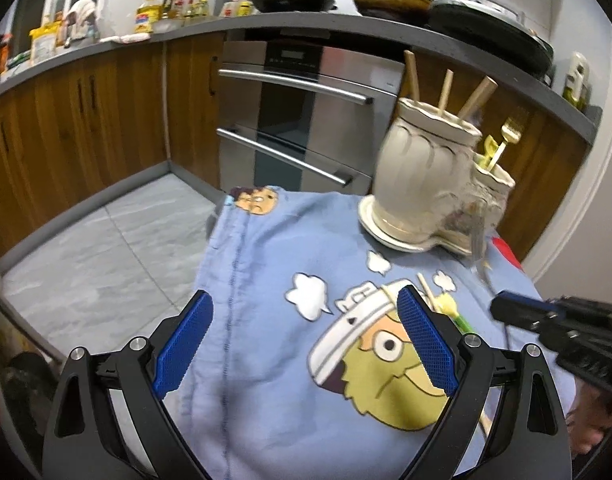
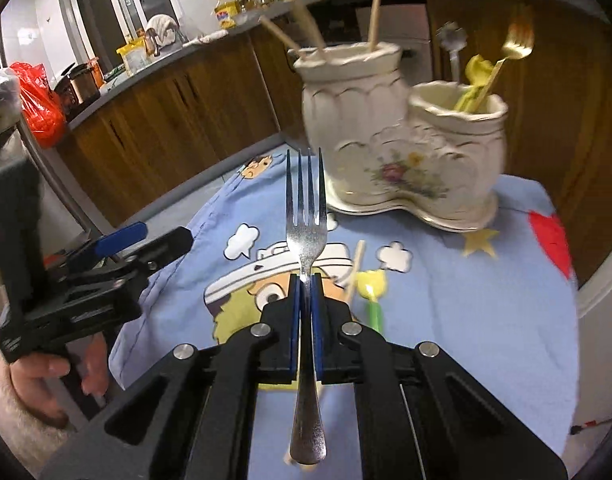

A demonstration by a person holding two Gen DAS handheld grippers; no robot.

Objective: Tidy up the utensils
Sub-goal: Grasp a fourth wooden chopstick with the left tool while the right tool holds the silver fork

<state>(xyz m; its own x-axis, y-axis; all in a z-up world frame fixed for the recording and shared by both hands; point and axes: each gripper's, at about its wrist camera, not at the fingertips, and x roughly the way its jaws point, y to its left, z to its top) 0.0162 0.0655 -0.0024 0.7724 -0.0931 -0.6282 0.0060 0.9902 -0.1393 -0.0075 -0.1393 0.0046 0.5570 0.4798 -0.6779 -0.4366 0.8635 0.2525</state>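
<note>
On the left, the left tool [image 1: 306,344] hangs wide open over the blue cartoon cloth [image 2: 485,300] that covers the worktop, with nothing between its blue pads. Right of it, the right tool [image 2: 305,312] has its jaws pressed together on the neck of a steel fork [image 2: 306,232], tines pointing forward toward the holder and the handle trailing back under the camera; the fork is clear of the cloth.

Just right of the fork, two pieces lie unsorted on the cloth: a pale chopstick [image 2: 355,270] and, touching or just beside it, a yellow-and-green utensil [image 2: 373,292].

Further right and beyond stands the cream ceramic holder [image 2: 401,136] with two compartments. Its taller left one already has three wooden sticks; the lower right one has a gold fork [image 2: 515,44], something yellow and a silver piece.

So the sorting looks well underway: the fork is in transit, and two items probably remain.
</note>
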